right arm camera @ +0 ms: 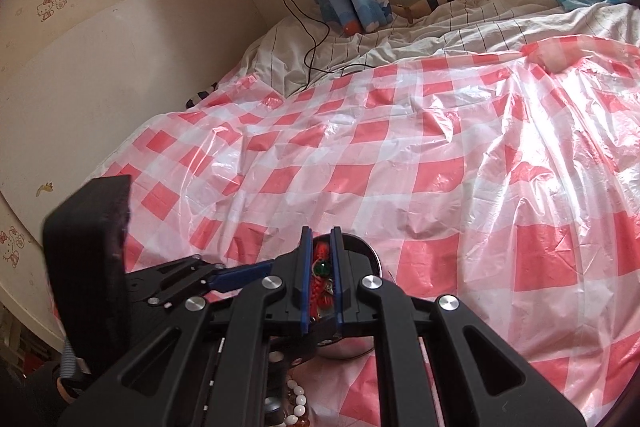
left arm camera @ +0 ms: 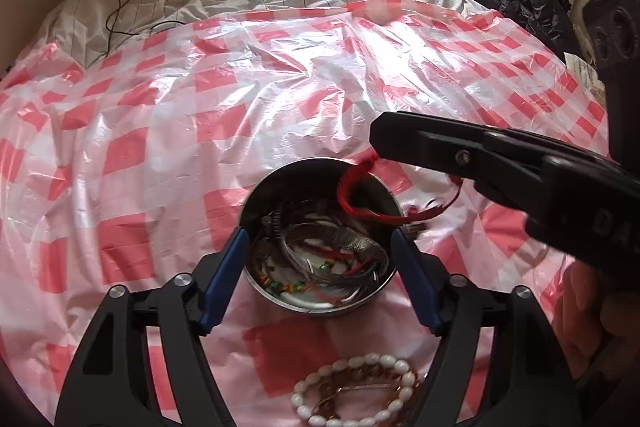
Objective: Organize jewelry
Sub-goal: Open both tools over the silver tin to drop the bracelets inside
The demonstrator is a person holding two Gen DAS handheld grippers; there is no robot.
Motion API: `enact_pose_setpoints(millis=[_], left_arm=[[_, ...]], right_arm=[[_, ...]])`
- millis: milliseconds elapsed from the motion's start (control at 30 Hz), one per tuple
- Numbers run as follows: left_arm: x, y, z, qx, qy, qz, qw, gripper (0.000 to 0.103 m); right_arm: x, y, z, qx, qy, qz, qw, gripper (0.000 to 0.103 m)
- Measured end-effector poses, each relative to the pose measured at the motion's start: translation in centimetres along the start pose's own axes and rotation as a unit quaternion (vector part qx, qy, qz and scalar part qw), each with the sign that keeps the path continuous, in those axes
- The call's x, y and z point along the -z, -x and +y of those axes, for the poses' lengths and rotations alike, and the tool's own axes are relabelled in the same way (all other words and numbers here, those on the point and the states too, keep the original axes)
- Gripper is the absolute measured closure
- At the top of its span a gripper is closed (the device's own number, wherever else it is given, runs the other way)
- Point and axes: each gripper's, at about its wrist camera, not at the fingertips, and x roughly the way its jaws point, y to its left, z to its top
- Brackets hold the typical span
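Left wrist view: right tongs pinch a red cord bracelet dangling lengthwise into the bowl between wide-spread left tongs.

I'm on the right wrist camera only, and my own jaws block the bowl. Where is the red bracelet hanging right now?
Observer: The red bracelet dangles from the right gripper over the far right rim of the bowl, with one part inside and one part trailing outside.
Operator: Is the bowl empty?
Observer: No. Several pieces already lie in it, including a string of green and orange beads.
Operator: Where is the left gripper?
Observer: The jaws of the left gripper stand on either side of the bowl. I cannot tell whether they press on it.
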Motion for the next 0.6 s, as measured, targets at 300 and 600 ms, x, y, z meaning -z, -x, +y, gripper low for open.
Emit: enact_pose_setpoints(millis=[300, 600], left_arm=[[3.2, 4.0, 3.8, -0.026, 0.033, -0.001, 0.9991, 0.026], [5.3, 5.2, 4.0, -0.054, 0.013, 0.009, 0.9984, 0.025]], right_arm=[[0.5, -1.8, 0.2, -0.024, -0.018, 0.022, 0.999, 0.093], [1.3, -2.0, 2.2, 0.017, 0.032, 0.031, 0.999, 0.043]])
